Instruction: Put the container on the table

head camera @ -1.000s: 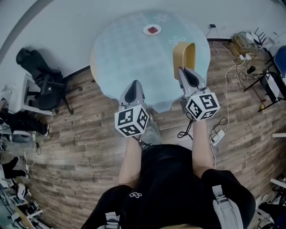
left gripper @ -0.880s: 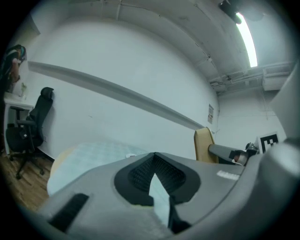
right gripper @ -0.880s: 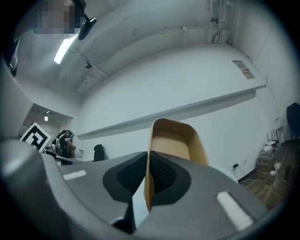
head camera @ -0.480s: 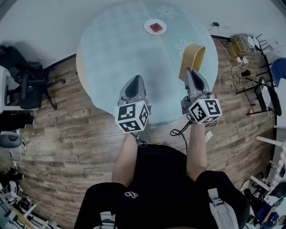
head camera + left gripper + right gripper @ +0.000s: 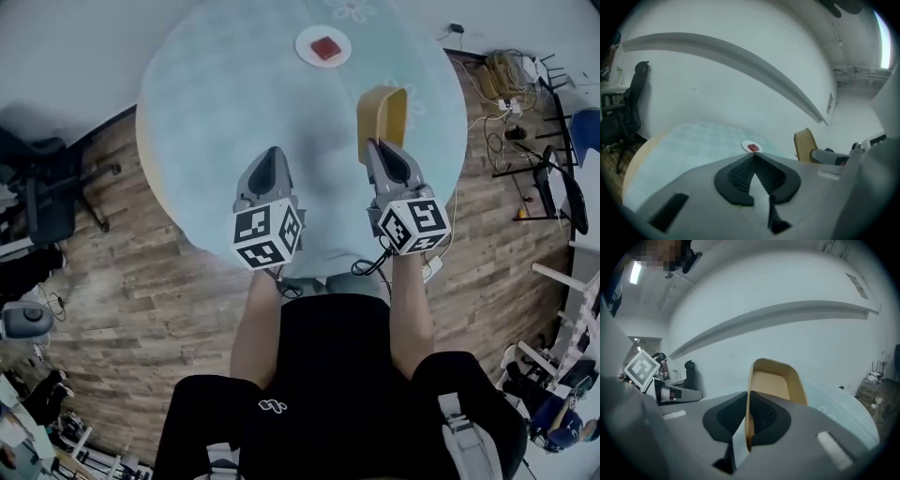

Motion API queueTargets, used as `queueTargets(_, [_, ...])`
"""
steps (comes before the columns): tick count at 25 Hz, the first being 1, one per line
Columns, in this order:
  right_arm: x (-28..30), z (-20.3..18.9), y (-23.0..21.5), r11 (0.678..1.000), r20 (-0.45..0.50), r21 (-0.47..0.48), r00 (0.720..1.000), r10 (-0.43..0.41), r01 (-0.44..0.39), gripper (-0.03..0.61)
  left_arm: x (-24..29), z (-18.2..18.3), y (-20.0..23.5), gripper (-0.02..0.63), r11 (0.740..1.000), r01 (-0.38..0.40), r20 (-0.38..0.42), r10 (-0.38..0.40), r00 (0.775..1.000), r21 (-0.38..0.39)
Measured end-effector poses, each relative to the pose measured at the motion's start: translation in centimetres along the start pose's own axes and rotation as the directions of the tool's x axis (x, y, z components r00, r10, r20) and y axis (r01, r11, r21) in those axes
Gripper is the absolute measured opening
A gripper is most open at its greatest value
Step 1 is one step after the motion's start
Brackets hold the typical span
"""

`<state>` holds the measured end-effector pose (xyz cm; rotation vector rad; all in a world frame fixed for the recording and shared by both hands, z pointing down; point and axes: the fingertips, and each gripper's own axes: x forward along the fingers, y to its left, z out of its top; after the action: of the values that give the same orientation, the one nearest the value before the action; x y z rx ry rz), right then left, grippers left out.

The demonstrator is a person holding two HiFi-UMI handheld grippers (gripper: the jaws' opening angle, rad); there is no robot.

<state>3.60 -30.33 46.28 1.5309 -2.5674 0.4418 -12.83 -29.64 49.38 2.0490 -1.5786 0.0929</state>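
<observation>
A tan, open-topped container [image 5: 382, 122] hangs on its side above the round pale-blue table [image 5: 234, 122]; my right gripper [image 5: 371, 148] is shut on its near rim. The right gripper view has the container [image 5: 776, 385] rising from between the jaws, its hollow facing the camera. To the left, my left gripper [image 5: 273, 157] is over the table, shut with nothing in it; its pads [image 5: 740, 176] meet at the tips. A white plate [image 5: 323, 45] with a red block [image 5: 324, 48] sits at the table's far side, also visible as the plate [image 5: 753, 147] in the left gripper view.
A black office chair [image 5: 42, 192] stands on the wood floor to the left. Cables and a power strip [image 5: 511, 80] lie by the wall at the right, next to a dark stand [image 5: 548, 183]. A white wall runs behind the table.
Both grippers have come forward over the table with the view. The container, still held, has swung from tilted right back to upright. The plate appears closer.
</observation>
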Motion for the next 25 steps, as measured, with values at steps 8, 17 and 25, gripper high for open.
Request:
queueTargets(8, [7.0,-4.7,-3.2,0.991,-0.329,-0.058,0.939,0.097,-0.123,0.026,2.2,-1.6,-3.6,0.002,0.999,-0.026,-0.055,0.028,0.998,0.033])
queueTargets(17, [17.9,-12.0,-1.3,0.889,-0.602,-0.285,0.788,0.126,-0.36,0.026,0.0,-2.3,1.3,0.002,0.986,-0.165,-0.059,0.163,0.985,-0.025])
queueTargets(25, [20.1,-14.8,-0.4,0.827,-0.666,-0.409,0.746,0.018,-0.386,0.034,-2.0,-2.3,4.8,0.002,0.971,-0.23,-0.051,0.226,0.973,-0.072])
